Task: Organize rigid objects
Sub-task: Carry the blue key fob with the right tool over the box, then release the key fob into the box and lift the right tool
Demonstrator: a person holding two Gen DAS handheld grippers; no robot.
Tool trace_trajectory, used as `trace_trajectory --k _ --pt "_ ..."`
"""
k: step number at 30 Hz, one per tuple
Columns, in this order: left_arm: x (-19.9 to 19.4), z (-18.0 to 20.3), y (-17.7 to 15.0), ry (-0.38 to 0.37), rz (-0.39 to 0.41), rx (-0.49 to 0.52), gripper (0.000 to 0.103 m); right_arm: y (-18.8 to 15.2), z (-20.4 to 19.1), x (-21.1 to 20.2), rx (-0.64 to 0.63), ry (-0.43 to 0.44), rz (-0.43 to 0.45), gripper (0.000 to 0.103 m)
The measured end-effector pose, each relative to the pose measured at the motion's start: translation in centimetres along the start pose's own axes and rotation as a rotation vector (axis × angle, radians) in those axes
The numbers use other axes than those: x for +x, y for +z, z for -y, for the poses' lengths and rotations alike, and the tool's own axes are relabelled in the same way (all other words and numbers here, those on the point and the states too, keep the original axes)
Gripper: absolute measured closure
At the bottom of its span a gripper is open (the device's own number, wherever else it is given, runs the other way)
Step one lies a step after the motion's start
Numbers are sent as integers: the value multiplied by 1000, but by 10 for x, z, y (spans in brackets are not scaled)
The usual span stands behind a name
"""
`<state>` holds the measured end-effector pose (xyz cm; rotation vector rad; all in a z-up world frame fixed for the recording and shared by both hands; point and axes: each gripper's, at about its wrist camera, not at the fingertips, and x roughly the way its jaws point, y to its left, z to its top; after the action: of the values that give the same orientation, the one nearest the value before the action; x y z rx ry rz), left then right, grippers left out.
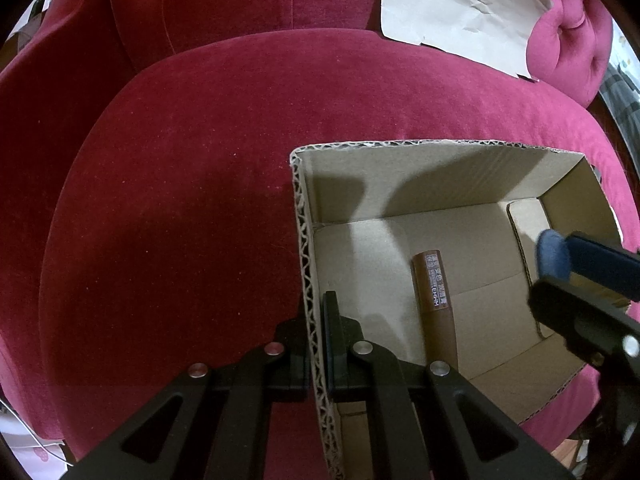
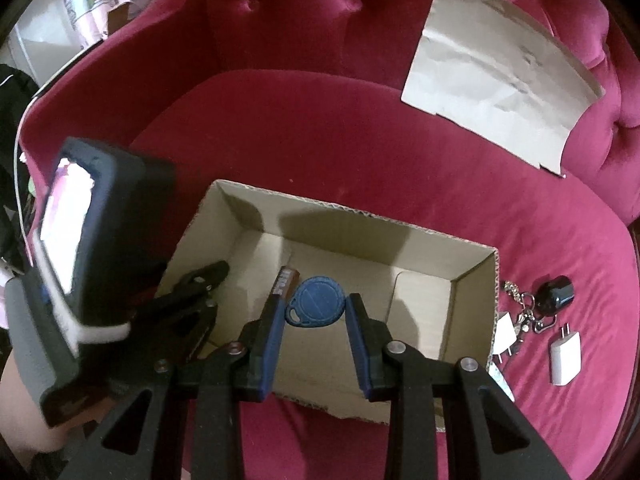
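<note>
the left tongs [image 1: 316,344] are clenched on the side wall of the cardboard box [image 1: 424,145], low centre of the left wrist view, steadying it on the red sofa seat [image 1: 180,200]. the right tongs [image 2: 314,316] grasp a blue key fob [image 2: 318,301] at mid-frame, over the box's open top. the fob looks light, stiff and smooth, best pinched across its flat disc. a brown tube [image 1: 434,300] lies on the box floor.
</note>
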<state>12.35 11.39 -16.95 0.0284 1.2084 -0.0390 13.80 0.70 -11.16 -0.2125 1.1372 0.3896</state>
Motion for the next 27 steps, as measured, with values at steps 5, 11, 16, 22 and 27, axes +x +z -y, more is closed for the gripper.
trace_trajectory --k 5,11,16,22,27 --pt "-1 -2 0 -1 0 -1 98 4 5 13 30 -7 -25 70" --pt "-1 -2 0 -1 0 -1 98 6 9 15 45 -3 -26 70" --pt "-1 -2 0 -1 0 -1 98 6 10 11 49 -4 -11 69" --pt "-1 -1 0 0 0 -1 98 2 11 1 36 -37 25 48" --pt "0 -2 -1 0 1 0 98 1 13 -4 37 -55 47 16"
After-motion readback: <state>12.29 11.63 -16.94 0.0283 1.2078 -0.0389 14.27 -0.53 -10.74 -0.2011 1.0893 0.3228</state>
